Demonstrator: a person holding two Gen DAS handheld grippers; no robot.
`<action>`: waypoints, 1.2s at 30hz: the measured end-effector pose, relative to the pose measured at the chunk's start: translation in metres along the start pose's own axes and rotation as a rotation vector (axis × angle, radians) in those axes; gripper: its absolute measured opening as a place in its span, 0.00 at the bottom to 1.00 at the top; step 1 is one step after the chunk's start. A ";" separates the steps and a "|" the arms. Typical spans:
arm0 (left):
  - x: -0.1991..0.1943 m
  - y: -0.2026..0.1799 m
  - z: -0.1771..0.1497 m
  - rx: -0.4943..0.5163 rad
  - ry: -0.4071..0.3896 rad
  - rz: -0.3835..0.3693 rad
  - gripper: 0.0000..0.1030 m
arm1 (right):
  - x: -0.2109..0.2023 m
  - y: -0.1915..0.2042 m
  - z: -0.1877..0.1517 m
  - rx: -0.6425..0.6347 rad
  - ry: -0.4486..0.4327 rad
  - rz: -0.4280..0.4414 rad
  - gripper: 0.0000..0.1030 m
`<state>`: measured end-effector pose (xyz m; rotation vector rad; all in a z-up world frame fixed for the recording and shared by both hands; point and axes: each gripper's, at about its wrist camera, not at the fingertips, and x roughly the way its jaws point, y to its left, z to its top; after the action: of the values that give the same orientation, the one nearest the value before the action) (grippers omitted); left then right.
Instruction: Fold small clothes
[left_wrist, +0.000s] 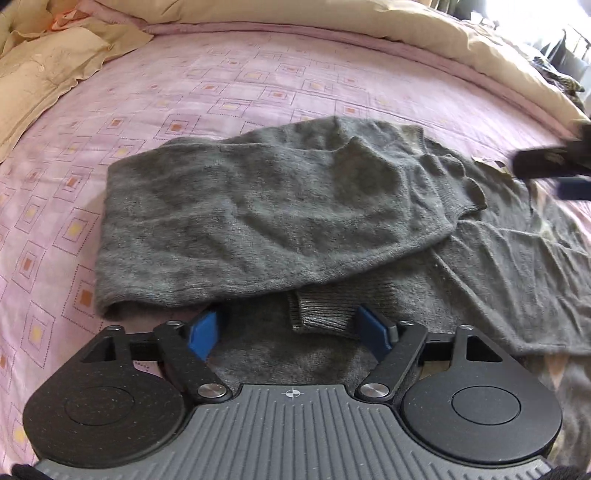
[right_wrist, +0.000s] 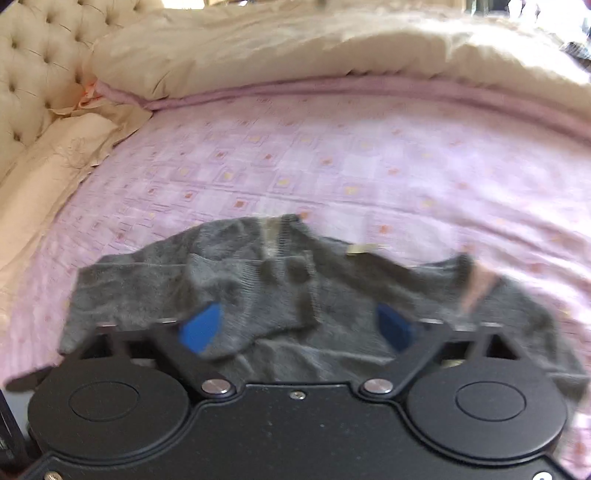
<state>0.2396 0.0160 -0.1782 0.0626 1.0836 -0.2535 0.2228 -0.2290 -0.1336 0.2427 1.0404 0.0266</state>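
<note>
A grey knitted sweater (left_wrist: 280, 206) lies on the pink patterned bedsheet (left_wrist: 147, 110), one half folded over the body, a ribbed cuff (left_wrist: 325, 314) near its front edge. My left gripper (left_wrist: 291, 328) stands open just above that cuff, nothing between its blue pads. The right gripper (left_wrist: 550, 166) shows as a blurred dark shape at the sweater's far right edge. In the right wrist view the same sweater (right_wrist: 258, 288) is blurred below my right gripper (right_wrist: 303, 328), which is open over the cloth.
A cream duvet (right_wrist: 295, 48) is bunched along the far side of the bed. A cream pillow (left_wrist: 40, 74) lies at the left, by a tufted headboard (right_wrist: 40, 55). Bare pink sheet (right_wrist: 332, 166) stretches beyond the sweater.
</note>
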 end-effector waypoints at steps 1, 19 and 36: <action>0.000 0.001 -0.002 -0.006 -0.006 -0.003 0.76 | 0.008 -0.002 0.004 0.023 0.021 0.026 0.65; -0.003 0.001 -0.008 0.007 -0.024 -0.009 0.78 | 0.004 0.004 0.026 0.085 -0.018 0.107 0.10; -0.004 0.005 -0.002 0.029 -0.003 -0.012 0.78 | -0.117 -0.107 -0.076 0.399 -0.059 -0.169 0.10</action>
<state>0.2375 0.0219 -0.1758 0.0819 1.0780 -0.2806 0.0881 -0.3352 -0.0930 0.5133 0.9985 -0.3422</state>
